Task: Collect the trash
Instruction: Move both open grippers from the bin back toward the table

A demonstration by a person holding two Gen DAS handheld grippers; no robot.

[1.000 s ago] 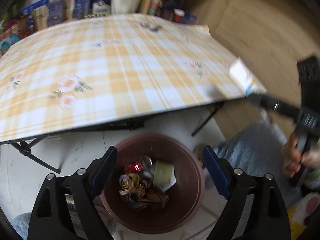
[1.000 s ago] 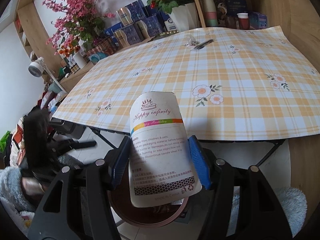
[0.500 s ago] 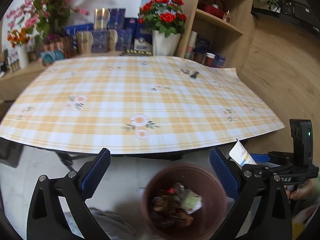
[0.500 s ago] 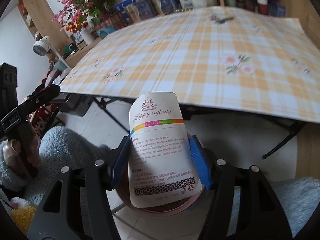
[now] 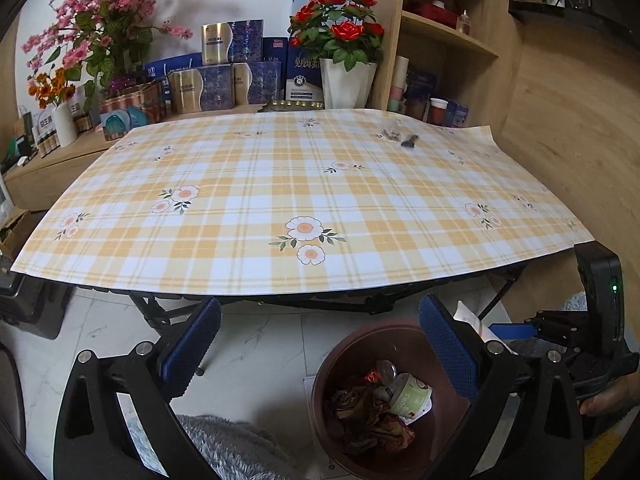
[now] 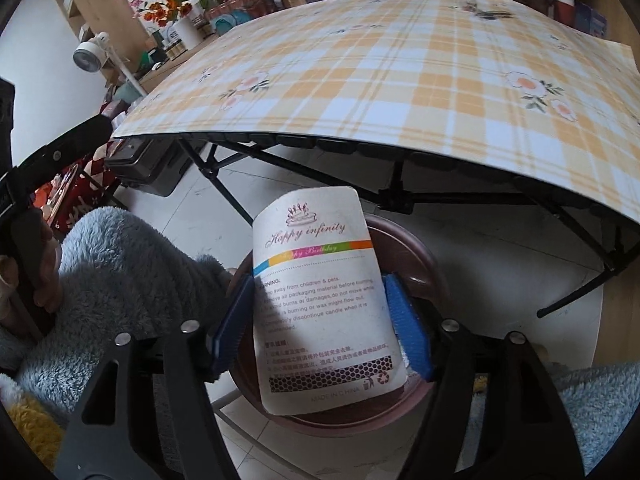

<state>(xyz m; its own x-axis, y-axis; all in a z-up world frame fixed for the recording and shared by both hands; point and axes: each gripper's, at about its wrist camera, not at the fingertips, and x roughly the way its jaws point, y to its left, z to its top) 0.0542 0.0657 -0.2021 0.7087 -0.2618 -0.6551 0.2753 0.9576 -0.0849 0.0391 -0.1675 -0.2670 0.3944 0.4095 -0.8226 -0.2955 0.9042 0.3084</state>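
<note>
The white candle packet (image 6: 320, 296), printed "Happy infinity", stands upright between the 2 blue pads of your right gripper (image 6: 320, 320), directly over the brown trash bin (image 6: 416, 248) on the floor. Your right jaws have just been opening: a narrow gap shows between the right pad and the packet's edge, the left pad sits right at the other edge, and whether it is pressing you cannot tell from here. In the left wrist view the packet's white corner (image 5: 470, 316) peeks out just right of the bin's rim (image 5: 352, 340). Inside the bin lie crumpled wrappers (image 5: 368, 416), a paper cup (image 5: 412, 396) and a can (image 5: 384, 370). Your left gripper (image 5: 320, 344) hangs to the left of the bin, jaws spread as wide as they go, nothing between them. Beyond, the plaid tablecloth (image 5: 280, 184) covers the folding table, with a small dark scrap (image 5: 404, 140) at its far right corner.
</note>
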